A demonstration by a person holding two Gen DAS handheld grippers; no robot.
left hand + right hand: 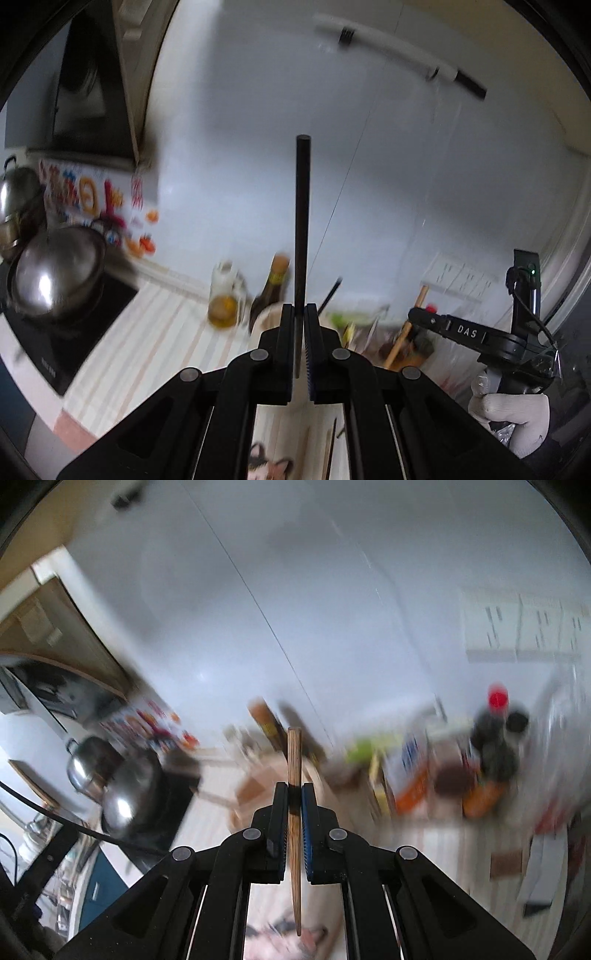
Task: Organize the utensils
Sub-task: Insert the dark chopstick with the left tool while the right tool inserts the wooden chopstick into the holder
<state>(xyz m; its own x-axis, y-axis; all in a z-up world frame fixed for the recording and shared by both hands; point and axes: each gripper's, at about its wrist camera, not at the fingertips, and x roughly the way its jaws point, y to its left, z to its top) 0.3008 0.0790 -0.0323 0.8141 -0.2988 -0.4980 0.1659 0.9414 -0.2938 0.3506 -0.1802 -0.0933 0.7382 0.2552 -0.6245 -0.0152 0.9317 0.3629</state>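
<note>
My left gripper [299,314] is shut on a black chopstick [302,221] that stands upright between its pads, its top high against the white wall. My right gripper [294,794] is shut on a wooden chopstick [294,760], which runs from above the pads down past them. In the left wrist view the right gripper's body [480,336] shows at the right, held by a white-gloved hand [513,413], with the wooden chopstick [406,328] slanting below it. More chopsticks [330,443] lie on the striped counter [147,332] below. Both views are blurred.
A steel wok [55,273] sits on a black cooktop [74,332] at the left, with a pot [18,192] behind. An oil jar [223,299] and a dark bottle [271,291] stand by the wall. Bottles and packets [491,753] crowd the right.
</note>
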